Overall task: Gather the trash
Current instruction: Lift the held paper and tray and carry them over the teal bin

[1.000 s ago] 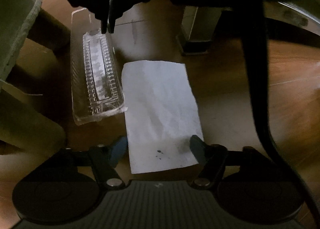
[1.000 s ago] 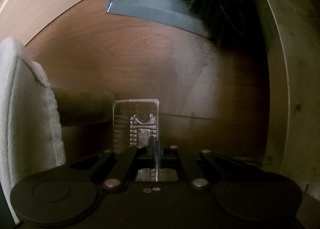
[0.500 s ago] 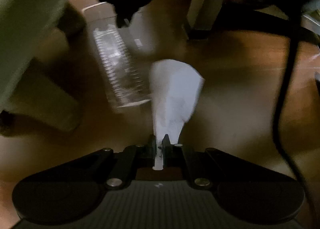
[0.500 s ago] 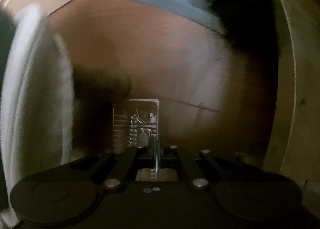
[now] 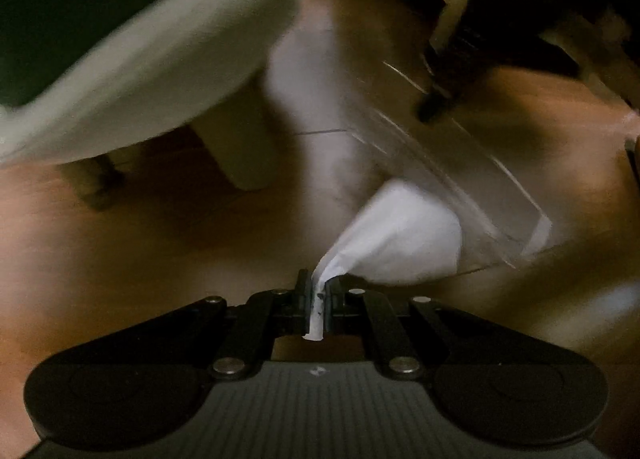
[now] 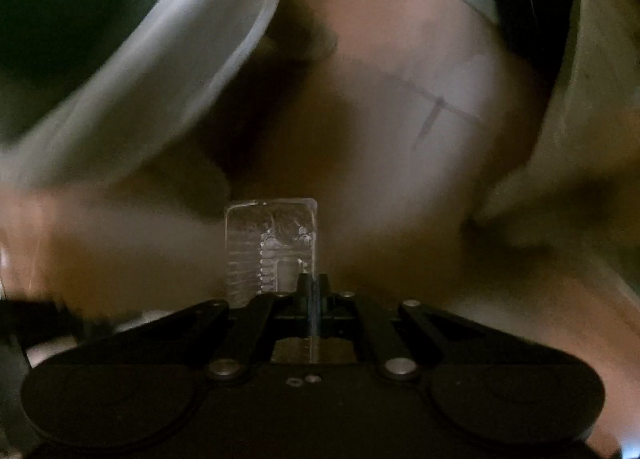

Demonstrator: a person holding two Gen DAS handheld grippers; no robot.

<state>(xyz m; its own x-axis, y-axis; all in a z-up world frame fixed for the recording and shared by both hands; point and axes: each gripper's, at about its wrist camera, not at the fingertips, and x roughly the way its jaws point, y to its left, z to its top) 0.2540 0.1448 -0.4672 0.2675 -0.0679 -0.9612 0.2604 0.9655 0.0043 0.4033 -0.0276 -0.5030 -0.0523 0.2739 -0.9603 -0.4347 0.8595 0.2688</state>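
Both pieces of trash are off the floor now. A second ago the white paper (image 5: 404, 243) lay flat on the wood floor (image 5: 140, 243) with our left tongs (image 5: 318, 295) spread wide around its near edge, and the clear plastic tray (image 6: 272, 243) lay beside it, already pinched at the far end by the right tongs (image 6: 314, 291). Since then the left tongs have closed on the paper's edge; it's bunched between the fingers and hangs forward as a crumpled cone.

Right tongs: closed tight on the tray's rim, tray sticking straight out ahead of the fingers. In the left view the tray (image 5: 460, 163) shows as a blurred streak just above and to the right of the paper, with the right tongs (image 5: 434, 109) dark at its upper end.

Both views are heavily smeared, so we're swinging fast. The pale cushioned furniture (image 5: 152, 71) now fills the upper left in each.

Meaning for the task: pickup looks done for these two items, transport is the step in hand. No bin visible in either view, so we can't tell where the drop goes. Risk as we judge it: the paper is held by a thin edge and could slip out during a quick swing.
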